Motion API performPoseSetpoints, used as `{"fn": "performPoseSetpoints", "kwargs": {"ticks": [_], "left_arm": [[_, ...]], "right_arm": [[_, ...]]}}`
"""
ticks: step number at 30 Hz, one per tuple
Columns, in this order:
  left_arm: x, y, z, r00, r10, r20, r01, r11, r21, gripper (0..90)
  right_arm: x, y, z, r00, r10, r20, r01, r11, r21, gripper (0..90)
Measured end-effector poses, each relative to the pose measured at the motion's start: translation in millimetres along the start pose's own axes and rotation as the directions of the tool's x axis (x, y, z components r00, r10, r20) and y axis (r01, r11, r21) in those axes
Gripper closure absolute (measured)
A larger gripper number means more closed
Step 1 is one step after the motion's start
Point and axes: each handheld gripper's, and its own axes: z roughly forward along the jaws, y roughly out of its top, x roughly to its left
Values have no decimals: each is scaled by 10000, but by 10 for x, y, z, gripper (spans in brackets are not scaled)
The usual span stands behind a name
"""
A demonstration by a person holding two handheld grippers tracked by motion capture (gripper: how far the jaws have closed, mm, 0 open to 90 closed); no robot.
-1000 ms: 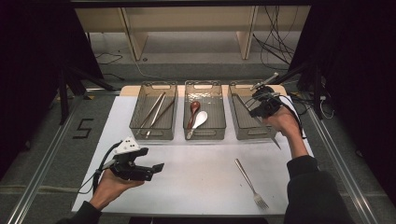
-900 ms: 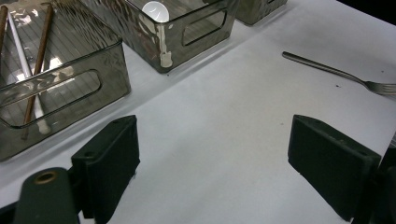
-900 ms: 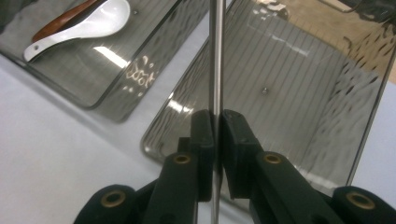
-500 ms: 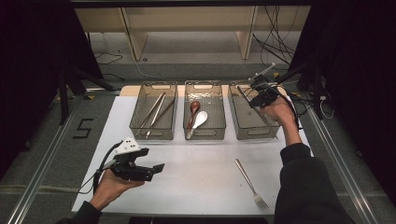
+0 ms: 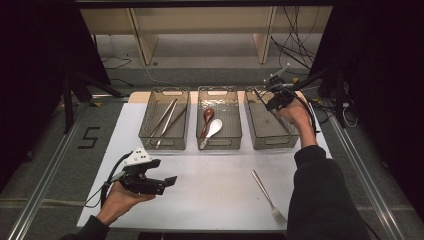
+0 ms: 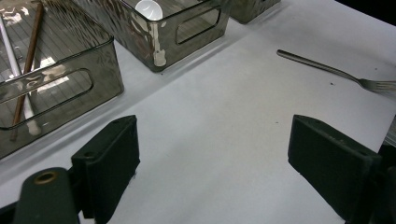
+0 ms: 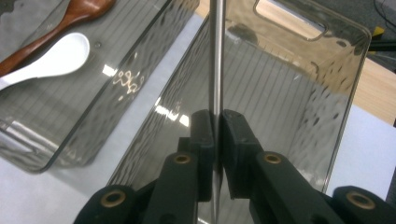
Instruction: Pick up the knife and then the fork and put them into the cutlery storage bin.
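Note:
My right gripper [image 7: 217, 116] is shut on a thin metal utensil handle [image 7: 216, 56], which runs straight out from between the pads; its far end is out of frame. In the high view this gripper [image 5: 271, 100] hovers over the back left part of the right-hand clear bin [image 5: 274, 135]. A loose metal fork [image 5: 267, 195] lies on the white table at the front right. My left gripper [image 5: 169, 181] is held low over the front left of the table, jaws wide open with only bare table between them [image 6: 212, 172].
Three clear bins stand in a row at the back. The left bin [image 5: 150, 131] holds long thin sticks. The middle bin [image 5: 231, 131] holds a wooden spoon [image 5: 207, 120] and a white spoon [image 5: 214, 128]. Black cables trail at the far right.
My right hand has carried the metal utensil a little leftward and farther back over the right bin. The left hand has stayed where it was.

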Motion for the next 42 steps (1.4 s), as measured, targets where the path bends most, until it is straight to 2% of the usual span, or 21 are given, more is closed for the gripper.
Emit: {"fn": "performPoseSetpoints", "kwargs": {"ticks": [15,25,42], "left_arm": [[-4,-9,-4,9999,21,108,-20,10000,-31,159],[7,-10,-10,9999,68,132,-68,10000,-31,159],[-12,-6,-10,9998,84,184,-82,9999,-73,158]], "right_arm": [[-34,143,105,9998,-42,195,44,10000,-85,839],[-40,224,191,9994,-21,350,17,9999,99,839],[-102,264,270,9977,151,656,-162,9997,166,838]]}}
